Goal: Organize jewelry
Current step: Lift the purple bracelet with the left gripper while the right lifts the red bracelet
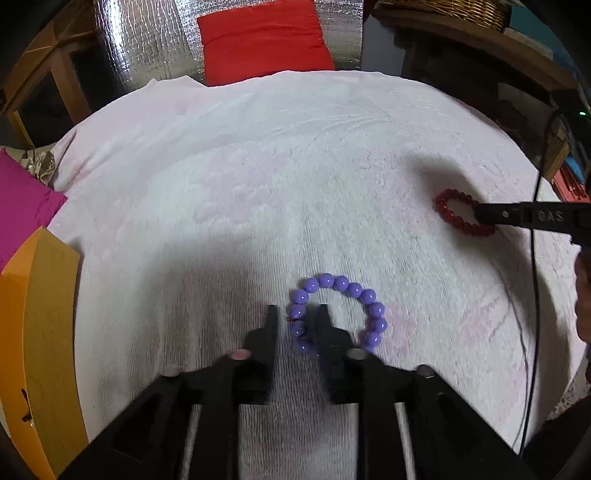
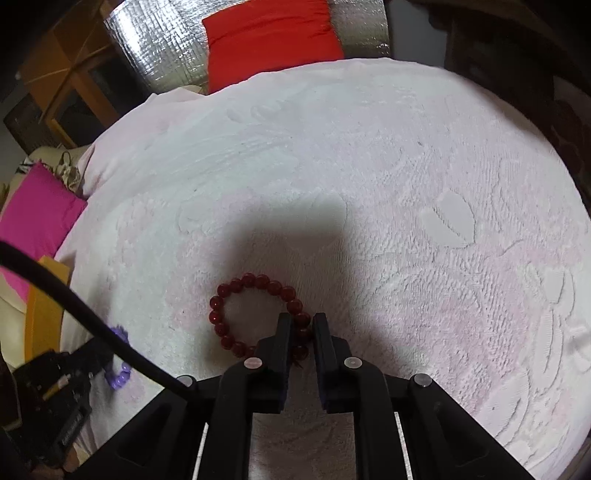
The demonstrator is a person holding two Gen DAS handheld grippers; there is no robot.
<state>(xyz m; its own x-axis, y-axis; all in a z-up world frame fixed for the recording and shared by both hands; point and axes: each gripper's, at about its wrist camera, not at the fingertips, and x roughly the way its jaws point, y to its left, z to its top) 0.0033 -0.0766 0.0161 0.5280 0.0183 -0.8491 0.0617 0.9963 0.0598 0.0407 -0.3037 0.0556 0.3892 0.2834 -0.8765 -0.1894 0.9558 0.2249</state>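
Note:
A purple bead bracelet (image 1: pixel 354 290) lies flat on the white textured cloth (image 1: pixel 258 177). My left gripper (image 1: pixel 298 314) stands open over the bracelet's left side, with beads in the gap and space on either side of them. A dark red bead bracelet (image 2: pixel 236 286) lies further right on the cloth (image 2: pixel 406 184). My right gripper (image 2: pixel 302 322) is shut on the red bracelet's right side, a bead pinched between the pads. The left wrist view shows the red bracelet (image 1: pixel 448 195) with the right gripper (image 1: pixel 480 216) on it. The purple bracelet (image 2: pixel 120 376) shows low at the left of the right wrist view.
An orange-yellow box (image 1: pixel 37 332) stands at the cloth's left edge, beside a magenta cushion (image 1: pixel 22 203). A red cushion (image 1: pixel 262 37) leans against silver foil at the back. A black cable (image 1: pixel 532 295) hangs at the right. A wicker basket (image 1: pixel 461 11) sits on dark furniture.

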